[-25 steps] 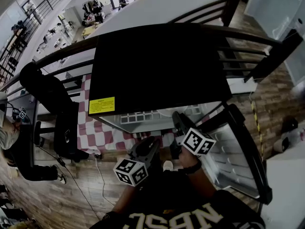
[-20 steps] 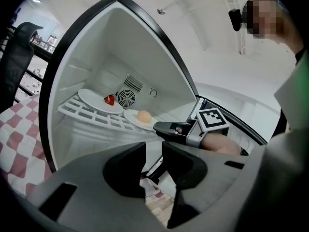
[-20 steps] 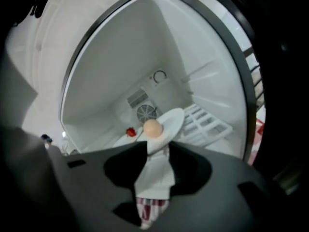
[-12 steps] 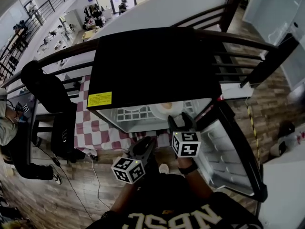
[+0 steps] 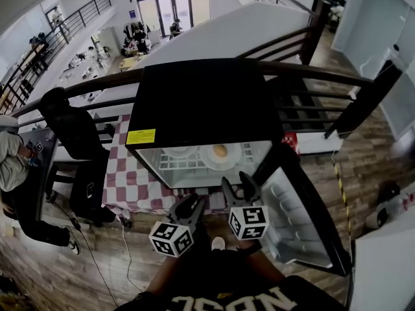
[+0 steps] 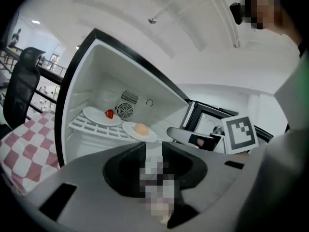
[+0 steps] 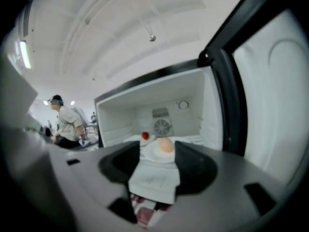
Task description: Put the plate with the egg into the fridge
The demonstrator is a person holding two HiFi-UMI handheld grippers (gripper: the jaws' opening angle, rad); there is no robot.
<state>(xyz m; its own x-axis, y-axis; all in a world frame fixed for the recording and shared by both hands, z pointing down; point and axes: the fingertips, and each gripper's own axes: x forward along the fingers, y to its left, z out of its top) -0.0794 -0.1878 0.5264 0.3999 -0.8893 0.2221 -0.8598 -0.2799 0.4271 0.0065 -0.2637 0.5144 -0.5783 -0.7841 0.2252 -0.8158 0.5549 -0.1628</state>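
The white plate with the egg (image 5: 220,154) rests on the wire shelf (image 5: 174,165) inside the open fridge (image 5: 201,102), right of the middle. My right gripper (image 5: 237,185) hovers just in front of the shelf, short of the plate; its jaws are opening with nothing between them. In the right gripper view the plate with the egg (image 7: 163,149) lies straight ahead past the right gripper (image 7: 157,175). My left gripper (image 5: 191,206) hangs lower and to the left, jaws a little apart and holding nothing that I can see. The left gripper view shows the plate with the egg (image 6: 140,130).
A second white plate (image 6: 99,115) with a small red item lies on the same shelf to the left. The fridge door (image 5: 298,206) stands swung out on the right. A checkered cloth (image 5: 130,180), a black chair (image 5: 71,131) and a person (image 5: 10,164) are on the left.
My right gripper has let go of the plate with the egg and drawn back out of the fridge, its jaws spreading. The plate stays on the shelf. The left gripper has hardly moved.
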